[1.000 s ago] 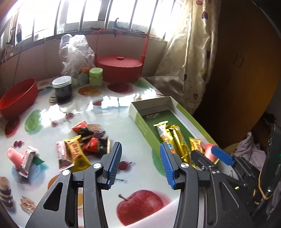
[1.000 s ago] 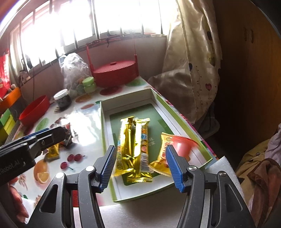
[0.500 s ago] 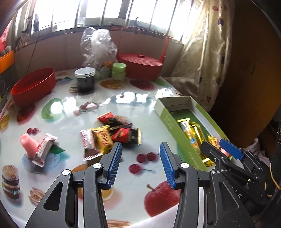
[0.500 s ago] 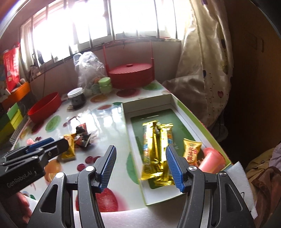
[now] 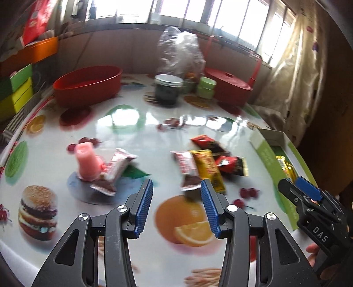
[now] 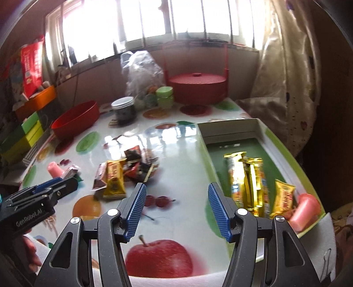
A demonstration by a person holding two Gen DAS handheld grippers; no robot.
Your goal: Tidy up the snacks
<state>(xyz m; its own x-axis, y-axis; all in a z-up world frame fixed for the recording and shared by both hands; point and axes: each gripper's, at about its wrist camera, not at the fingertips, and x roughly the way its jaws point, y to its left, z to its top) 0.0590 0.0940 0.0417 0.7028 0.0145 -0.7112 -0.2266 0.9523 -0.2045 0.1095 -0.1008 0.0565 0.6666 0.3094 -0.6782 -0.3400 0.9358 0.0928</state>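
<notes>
Left wrist view: left gripper (image 5: 176, 204) jaws wide, empty, low over the table (image 5: 136, 123), aimed at loose snacks (image 5: 199, 164), likely the next pick. Right gripper (image 6: 176, 208) also wide, empty, beside the green box (image 6: 284, 154) holding gold bars (image 6: 247, 178), a sorted batch.

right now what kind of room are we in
Probably a home dining nook or enclosed balcony: a table under a fruit-print cover, a curtain beside a row of windows, and household containers like the red bowl.
</notes>
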